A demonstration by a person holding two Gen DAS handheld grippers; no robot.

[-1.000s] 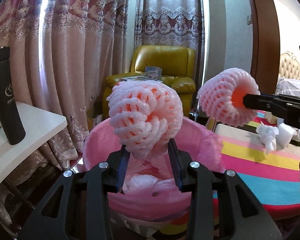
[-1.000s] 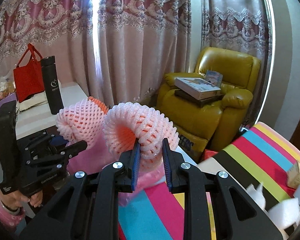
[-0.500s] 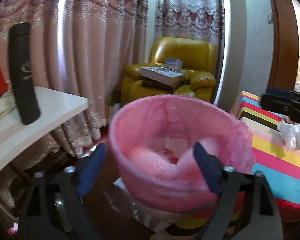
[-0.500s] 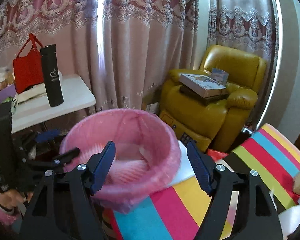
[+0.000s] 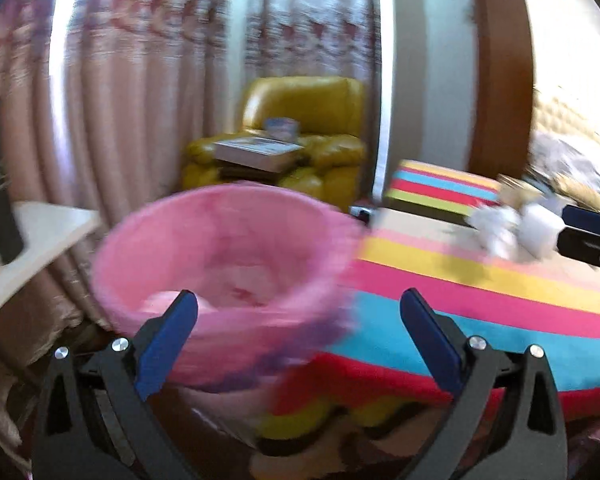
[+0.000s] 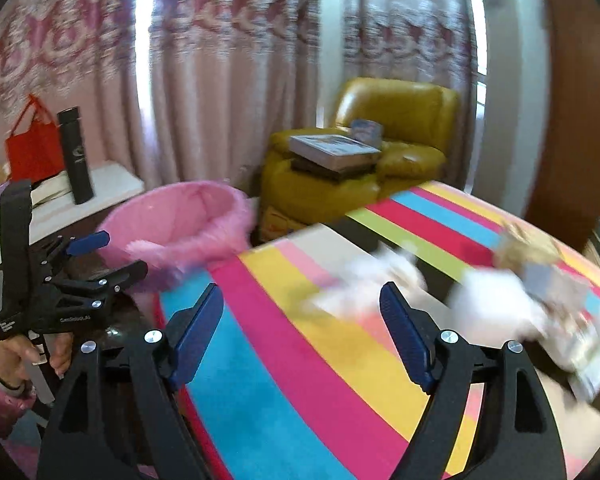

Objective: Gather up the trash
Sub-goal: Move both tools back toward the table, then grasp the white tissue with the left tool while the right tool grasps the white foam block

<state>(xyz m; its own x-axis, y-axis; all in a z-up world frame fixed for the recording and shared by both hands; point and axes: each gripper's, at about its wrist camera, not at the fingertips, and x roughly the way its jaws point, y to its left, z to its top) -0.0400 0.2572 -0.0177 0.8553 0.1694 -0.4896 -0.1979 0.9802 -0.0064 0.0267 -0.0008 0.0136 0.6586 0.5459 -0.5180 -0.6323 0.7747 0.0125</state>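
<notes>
A pink-lined trash bin (image 5: 228,256) stands beside the striped table; it also shows in the right wrist view (image 6: 180,224). Pink foam nets (image 5: 168,300) lie inside it. My left gripper (image 5: 298,312) is open and empty, just in front of the bin; it also shows in the right wrist view (image 6: 104,254). My right gripper (image 6: 300,304) is open and empty over the striped tablecloth (image 6: 300,360). White crumpled paper trash (image 6: 376,280) lies on the table just ahead of it, blurred; it also shows in the left wrist view (image 5: 500,232). The right gripper's tip shows at the left wrist view's right edge (image 5: 588,232).
More white and printed scraps (image 6: 540,304) lie at the table's right. A yellow armchair (image 6: 372,160) with books stands behind. A white side table (image 6: 80,200) holds a black flask (image 6: 76,160) and a red bag (image 6: 28,152). Curtains hang at the back.
Both grippers let their pink foam nets drop into the bin and opened. Both then swung right, away from the bin toward the striped table; the right gripper now faces the white trash.
</notes>
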